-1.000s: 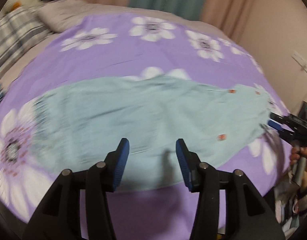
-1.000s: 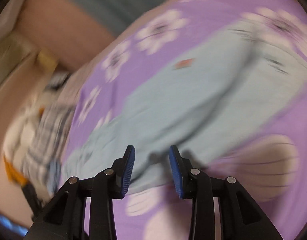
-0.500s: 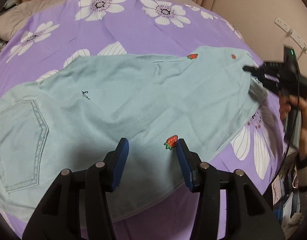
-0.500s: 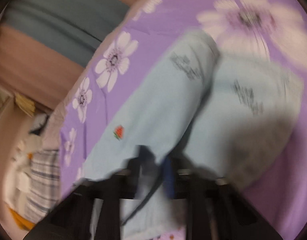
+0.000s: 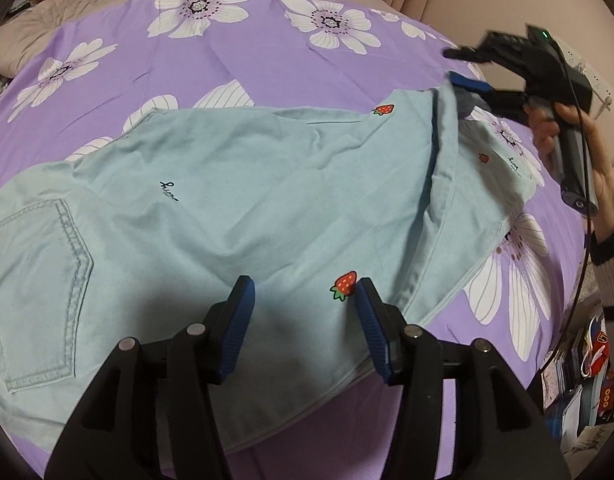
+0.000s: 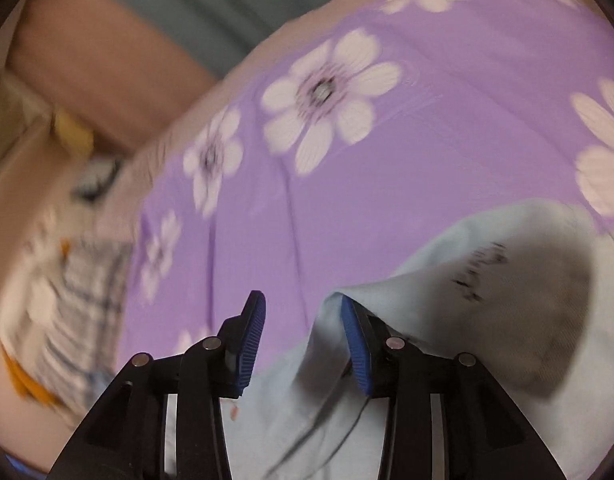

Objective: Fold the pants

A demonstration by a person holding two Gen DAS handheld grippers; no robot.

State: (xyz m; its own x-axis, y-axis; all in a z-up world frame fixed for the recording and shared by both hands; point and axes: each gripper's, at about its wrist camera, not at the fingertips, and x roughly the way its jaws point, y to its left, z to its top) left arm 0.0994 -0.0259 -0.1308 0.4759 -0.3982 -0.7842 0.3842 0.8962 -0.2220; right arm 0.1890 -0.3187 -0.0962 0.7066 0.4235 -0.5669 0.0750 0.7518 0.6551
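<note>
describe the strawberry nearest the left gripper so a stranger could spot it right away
On the purple flowered bedspread lie pale blue pants. Near their lower edge, just inside the left gripper's right-hand finger, sits a red strawberry. It looks the largest of those printed and shows green leaves.
</note>
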